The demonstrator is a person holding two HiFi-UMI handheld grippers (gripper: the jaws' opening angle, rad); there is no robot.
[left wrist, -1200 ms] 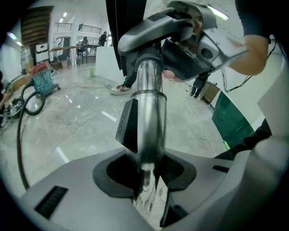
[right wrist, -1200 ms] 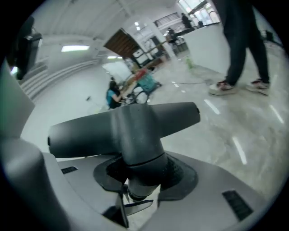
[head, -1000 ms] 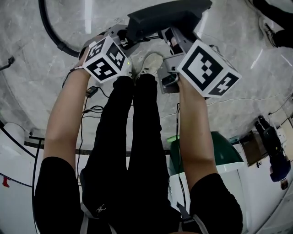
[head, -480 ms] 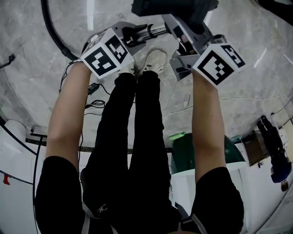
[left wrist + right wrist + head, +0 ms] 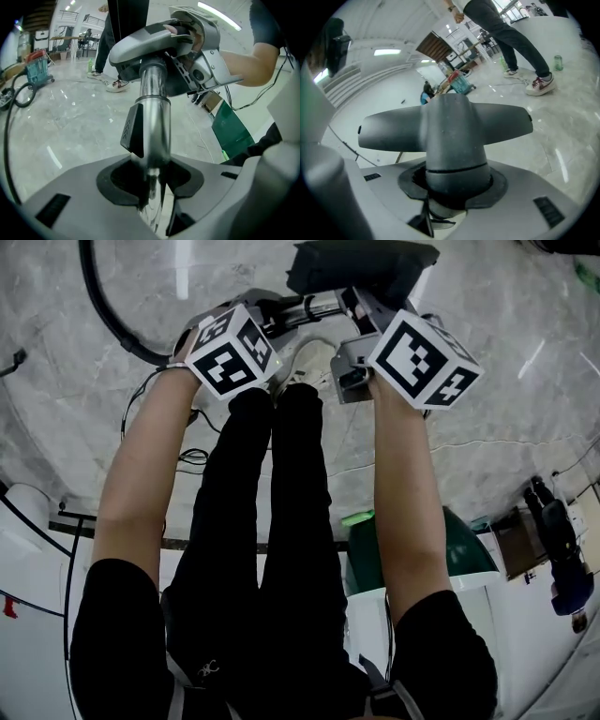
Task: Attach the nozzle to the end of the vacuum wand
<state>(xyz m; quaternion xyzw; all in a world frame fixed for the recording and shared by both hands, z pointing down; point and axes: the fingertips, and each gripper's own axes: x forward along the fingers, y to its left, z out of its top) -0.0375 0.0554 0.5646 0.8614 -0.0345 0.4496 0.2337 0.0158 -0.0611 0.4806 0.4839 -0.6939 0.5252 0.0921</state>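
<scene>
The person wears a black top with short sleeves (image 5: 112, 615), black trousers (image 5: 281, 521) and pale shoes (image 5: 305, 362). The left gripper (image 5: 150, 180) and right gripper (image 5: 452, 190) are smooth light grey shells. Their broad jaws are lined with black pads cut to a rounded notch, with small dark slots further out. Each gripper carries a white cube (image 5: 232, 351) printed with black square markers. A thin black cable (image 5: 137, 393) trails from the left wrist.
</scene>
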